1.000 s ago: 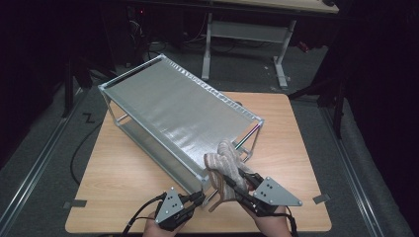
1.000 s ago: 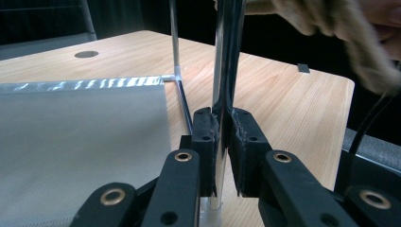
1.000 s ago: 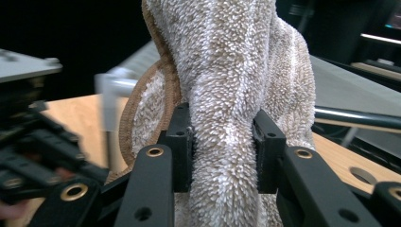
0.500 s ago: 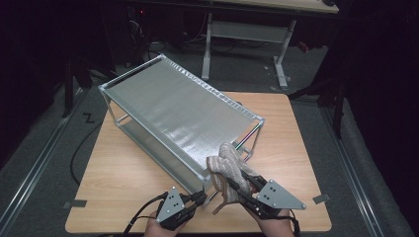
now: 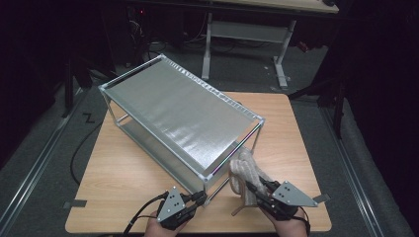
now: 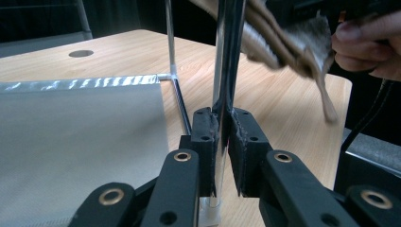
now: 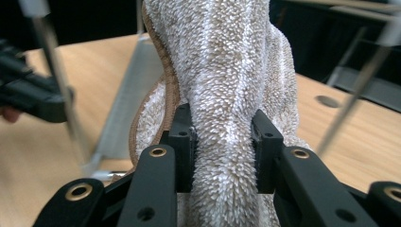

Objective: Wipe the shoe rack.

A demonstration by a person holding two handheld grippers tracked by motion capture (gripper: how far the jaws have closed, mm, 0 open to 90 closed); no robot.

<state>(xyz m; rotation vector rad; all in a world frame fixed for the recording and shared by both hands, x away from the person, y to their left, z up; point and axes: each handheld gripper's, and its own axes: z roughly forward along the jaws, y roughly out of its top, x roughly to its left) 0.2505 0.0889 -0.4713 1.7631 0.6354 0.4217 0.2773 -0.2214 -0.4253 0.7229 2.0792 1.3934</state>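
Right now my left gripper (image 5: 200, 197) is clamped tight on the near corner post (image 6: 226, 71) of the metal rack (image 5: 178, 113), low down, close to the post's foot on the wooden surface (image 5: 123, 173); in the left gripper view the shiny post runs straight up between the two pads w/ no gap either side. My right gripper (image 5: 253, 187) has the towel (image 5: 245, 173), a beige terry cloth w/ a tan edge band, bunched thick between its jaws. The jaws have just been closing in a bit more on it, and in the right gripper view the pads (image 7: 185, 142) press into the pile on both sides. Towel (image 7: 227, 85) stands up out of the grip in a fat roll, held off the surface, just beside the rack's near right corner and right of the post I'm holding. A loose tan strip of it hangs down toward the surface in the high view. Rack sits diagonal across the surface, grey mesh top shelf facing up, lower shelf under it. Both my hands are at the near edge, grippers fairly close together but not touching.
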